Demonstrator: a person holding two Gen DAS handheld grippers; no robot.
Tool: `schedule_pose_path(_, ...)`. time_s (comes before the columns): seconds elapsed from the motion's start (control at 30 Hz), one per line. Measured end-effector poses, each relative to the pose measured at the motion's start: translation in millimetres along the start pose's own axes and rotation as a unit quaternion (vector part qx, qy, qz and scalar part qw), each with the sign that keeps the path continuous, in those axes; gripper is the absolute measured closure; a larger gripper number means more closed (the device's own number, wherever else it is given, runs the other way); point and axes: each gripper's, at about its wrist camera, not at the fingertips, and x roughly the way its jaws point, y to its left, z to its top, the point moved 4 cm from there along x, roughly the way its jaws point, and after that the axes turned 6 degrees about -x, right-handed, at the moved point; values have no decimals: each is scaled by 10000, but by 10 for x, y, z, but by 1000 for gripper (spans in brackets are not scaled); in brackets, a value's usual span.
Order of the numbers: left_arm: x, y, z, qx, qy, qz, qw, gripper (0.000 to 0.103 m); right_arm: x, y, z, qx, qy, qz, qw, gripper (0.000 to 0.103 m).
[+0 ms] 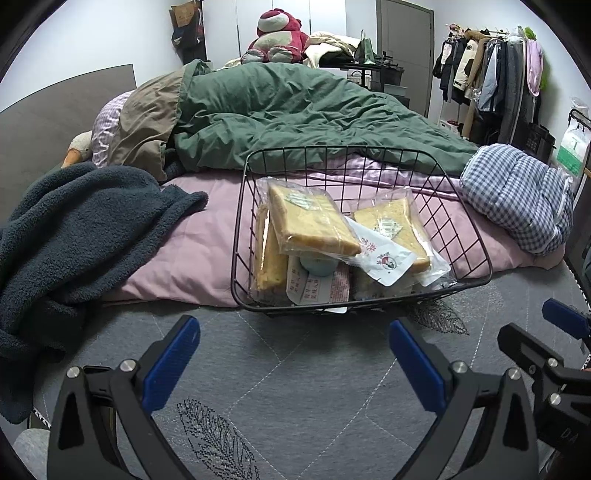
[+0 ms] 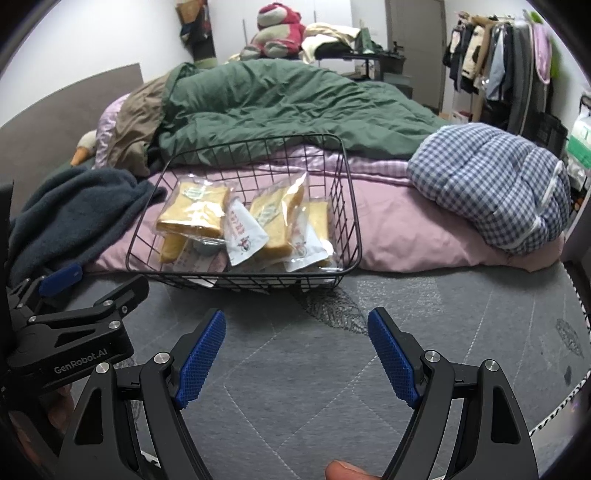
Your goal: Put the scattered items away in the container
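While you are holding both grippers near the mattress edge, left gripper (image 1: 295, 363) and right gripper (image 2: 296, 356) gaping wide, gripping nothing, wire basket (image 1: 476, 254) sitting beyond, bagged bread slices (image 1: 314, 221) inside.

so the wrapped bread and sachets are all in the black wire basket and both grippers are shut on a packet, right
Not quite. The wrapped bread and sachets are in the black wire basket, but both wrist views show the left gripper and right gripper open and empty.

A green duvet (image 1: 295, 110) is heaped on a pink sheet (image 1: 192, 251) between a dark blanket (image 1: 74, 229) and checked bundle (image 1: 517, 195), plush bear (image 1: 277, 33) and clothes rack (image 1: 491, 74) behind.
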Motion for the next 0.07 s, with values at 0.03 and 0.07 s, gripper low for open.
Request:
schedule_pose_path(0.03, 0, -5, -4, 18, -2, -8, 10000, 1, -1, 1, 0, -2, -2, 0, 10000, 22)
schedule_pose_path(0.07, -2, -9, -8, 33, -7, -9, 10000, 1, 1, 2, -1, -10, 7, 7, 10000, 22)
